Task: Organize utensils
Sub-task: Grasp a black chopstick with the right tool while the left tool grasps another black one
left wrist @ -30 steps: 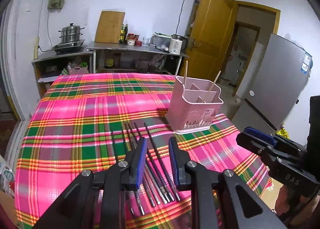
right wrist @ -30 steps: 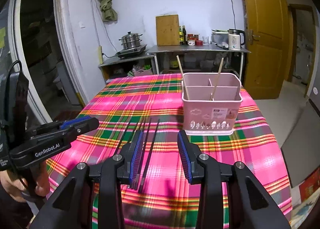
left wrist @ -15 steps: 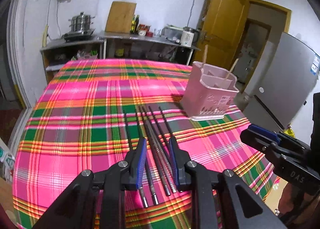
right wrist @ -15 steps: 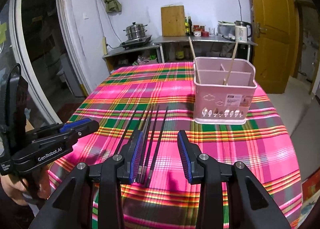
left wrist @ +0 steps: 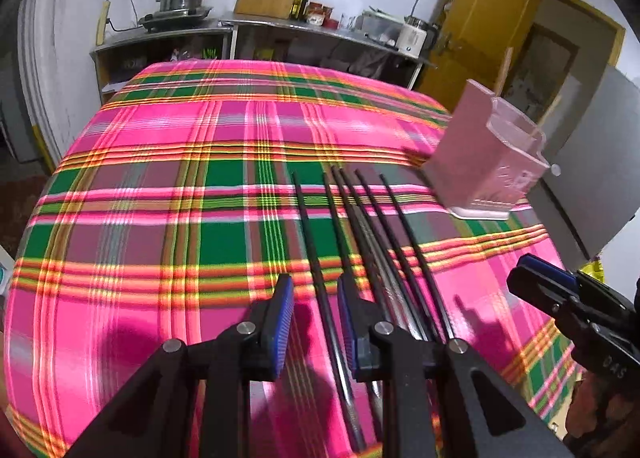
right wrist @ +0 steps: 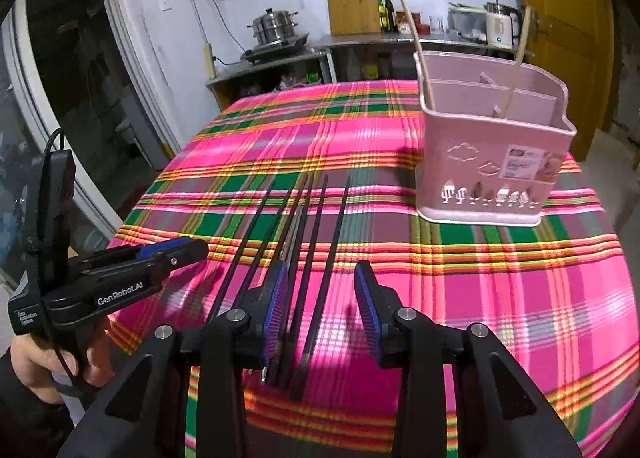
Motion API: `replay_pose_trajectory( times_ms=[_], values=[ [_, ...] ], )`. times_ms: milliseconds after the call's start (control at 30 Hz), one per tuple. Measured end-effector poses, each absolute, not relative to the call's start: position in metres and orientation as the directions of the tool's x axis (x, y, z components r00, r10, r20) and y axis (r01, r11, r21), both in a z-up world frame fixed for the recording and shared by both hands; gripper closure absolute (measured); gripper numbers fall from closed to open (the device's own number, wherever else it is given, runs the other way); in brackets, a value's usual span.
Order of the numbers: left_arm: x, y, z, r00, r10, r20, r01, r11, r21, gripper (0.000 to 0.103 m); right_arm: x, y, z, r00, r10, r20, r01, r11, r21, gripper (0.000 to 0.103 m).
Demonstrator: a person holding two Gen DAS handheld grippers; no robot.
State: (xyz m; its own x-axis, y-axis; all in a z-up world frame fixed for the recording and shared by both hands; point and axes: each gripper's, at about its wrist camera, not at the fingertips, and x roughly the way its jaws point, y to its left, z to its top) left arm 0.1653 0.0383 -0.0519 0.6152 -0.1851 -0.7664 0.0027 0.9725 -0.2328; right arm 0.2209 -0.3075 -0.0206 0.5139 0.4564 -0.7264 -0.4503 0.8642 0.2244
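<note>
Left gripper (left wrist: pixel 313 320), jaws parted and holding nothing, straddles one black chopstick (left wrist: pixel 316 258) for a clean single pick; right gripper (right wrist: pixel 321 304) hovers open, empty, near the pink caddy (right wrist: pixel 492 162).

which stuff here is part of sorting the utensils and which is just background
Job: black chopsticks on the tablecloth, pink utensil holder, two wooden chopsticks in it.
Background: steamer pot, cutting board, kettle, bottles, door.
</note>
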Motion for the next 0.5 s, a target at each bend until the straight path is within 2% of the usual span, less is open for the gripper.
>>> replay_pose_trajectory(
  times_ms=[267, 500],
  values=[
    [0.21, 0.037, -0.071, 0.585, -0.177, -0.791, -0.002, 0.976, -0.22, 0.081, 0.264, -0.287, -0.049, 0.475, 0.431, -0.768, -0.429, 0.875, 0.225, 0.083],
    [0.23, 0.039, -0.082, 0.571, -0.177, -0.802, -0.008, 0.975, -0.221, 0.081, 0.297, -0.274, -0.071, 0.441, 0.411, -0.798, -0.413, 0.882, 0.227, 0.085]
  ],
)
